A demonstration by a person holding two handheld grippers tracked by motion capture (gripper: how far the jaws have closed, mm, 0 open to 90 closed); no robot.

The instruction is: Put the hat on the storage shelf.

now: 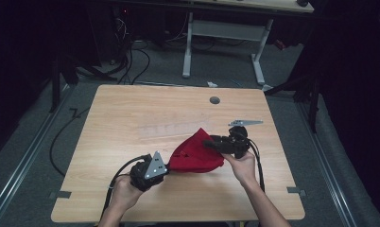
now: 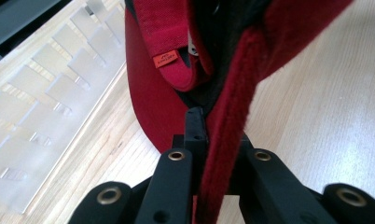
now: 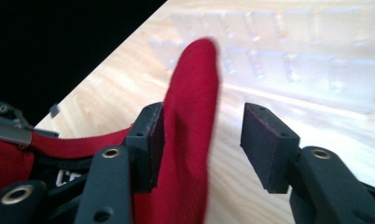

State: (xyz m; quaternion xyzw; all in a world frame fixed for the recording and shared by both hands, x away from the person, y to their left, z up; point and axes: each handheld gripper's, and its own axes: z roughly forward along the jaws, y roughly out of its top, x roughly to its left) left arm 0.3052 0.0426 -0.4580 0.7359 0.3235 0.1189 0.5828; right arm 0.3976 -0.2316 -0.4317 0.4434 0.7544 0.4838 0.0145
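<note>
The left tongs (image 1: 165, 166) are clenched on the edge of a red cap (image 1: 196, 153); in the left gripper view the red rim (image 2: 225, 140) runs up between the two pressed jaws. An orange label (image 2: 166, 59) sits on the strap just beyond them. The cap lies on the wooden tabletop (image 1: 131, 118), between the two tongs. The right tongs (image 1: 208, 143) are released: their jaws stand apart, and a red fold of the cap (image 3: 190, 116) rests against one pad (image 3: 153, 144), clear of the other. Beyond the right tongs, pale clear strips (image 3: 288, 60) lie on the tabletop.
</note>
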